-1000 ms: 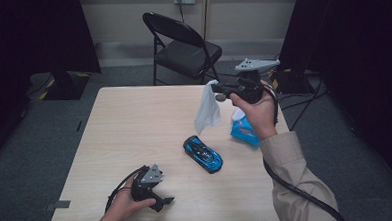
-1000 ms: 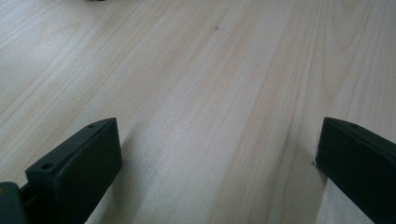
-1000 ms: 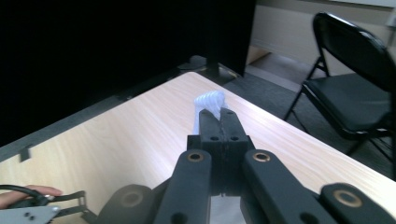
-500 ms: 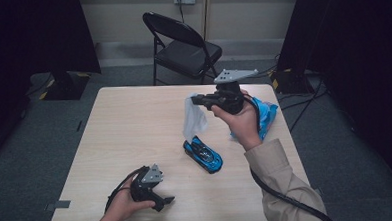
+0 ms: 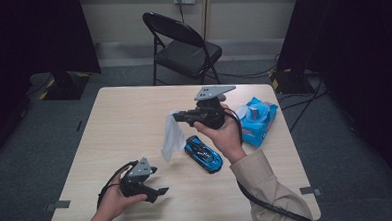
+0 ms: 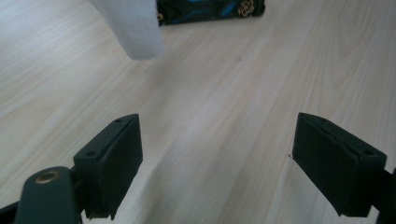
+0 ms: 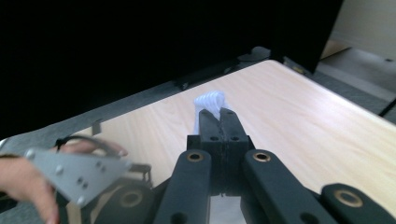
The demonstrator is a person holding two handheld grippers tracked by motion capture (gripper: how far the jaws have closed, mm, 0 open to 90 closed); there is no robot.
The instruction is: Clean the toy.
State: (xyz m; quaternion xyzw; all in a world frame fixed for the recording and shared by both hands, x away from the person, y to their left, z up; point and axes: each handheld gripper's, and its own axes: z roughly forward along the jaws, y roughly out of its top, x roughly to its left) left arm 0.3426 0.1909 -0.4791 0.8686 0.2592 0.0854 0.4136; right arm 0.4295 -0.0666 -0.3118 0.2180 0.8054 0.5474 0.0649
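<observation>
My right gripper (image 5: 176, 116) is shut on the top of a white wipe (image 5: 172, 137), which hangs down just left of a blue toy car (image 5: 203, 153) on the table. In the right gripper view the wipe (image 7: 211, 100) bunches out past the closed fingertips of that gripper (image 7: 219, 114). My left gripper (image 5: 160, 192) is held near the table's front left edge. Its jaws stand open and have just been closing a little, with nothing between them. From the left gripper (image 6: 219, 140) I look across bare wood to the wipe's lower end (image 6: 133, 25) and the car (image 6: 210, 9).
A blue wipes packet (image 5: 257, 120) lies at the table's right side, behind my right hand. The light wooden table (image 5: 129, 113) has bare room on its left half. A black folding chair (image 5: 183, 46) stands beyond the far edge.
My right gripper has carried the wipe leftward and lower, from above the packet to beside the car. The left hand has lifted slightly.
</observation>
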